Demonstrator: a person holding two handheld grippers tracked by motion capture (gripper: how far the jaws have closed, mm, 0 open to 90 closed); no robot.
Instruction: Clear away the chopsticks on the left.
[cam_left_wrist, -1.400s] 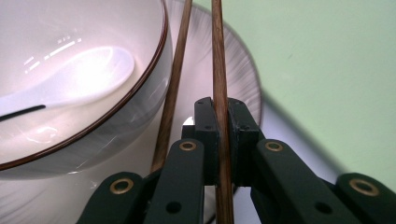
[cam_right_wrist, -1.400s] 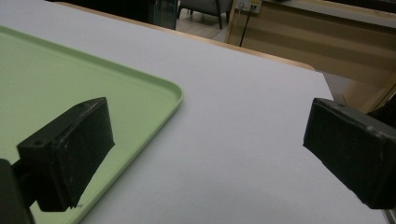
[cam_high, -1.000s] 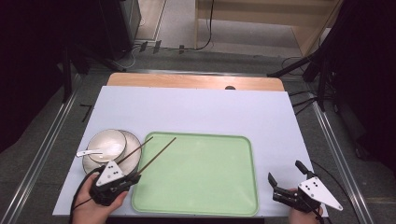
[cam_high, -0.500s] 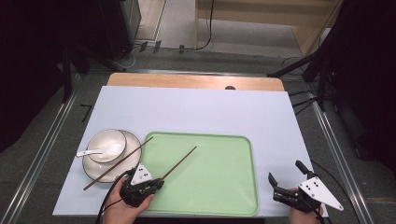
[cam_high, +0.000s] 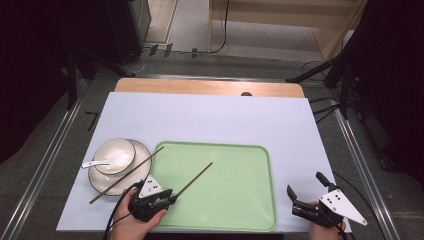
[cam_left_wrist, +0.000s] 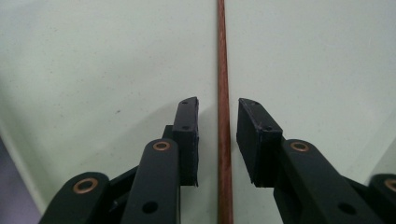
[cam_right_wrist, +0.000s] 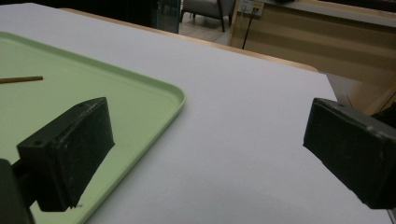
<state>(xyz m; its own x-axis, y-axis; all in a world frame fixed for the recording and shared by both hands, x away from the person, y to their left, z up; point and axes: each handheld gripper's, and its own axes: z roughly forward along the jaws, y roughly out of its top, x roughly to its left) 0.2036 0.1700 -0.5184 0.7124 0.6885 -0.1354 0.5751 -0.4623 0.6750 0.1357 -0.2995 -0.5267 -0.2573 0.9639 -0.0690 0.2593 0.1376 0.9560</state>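
One chopstick (cam_high: 194, 179) lies in the green tray (cam_high: 235, 210), between the left gripper (cam_high: 167, 199) fingers, which have just been opening narrowly. Left: bowl (cam_high: 116, 156) holding a spoon (cam_high: 97, 163). Right gripper (cam_high: 303, 191) fingers wide, empty.

Slender reddish-brown wooden chopstick (cam_left_wrist: 223, 116), smooth with fine grain; pale green plastic tray (cam_high: 235, 200), matt and faintly speckled; round white ceramic bowl (cam_high: 116, 156), glossy, at left; matt black jaw pads (cam_left_wrist: 187, 135) with brass-coloured rivets; pale lilac matt table sheet (cam_high: 215, 115).
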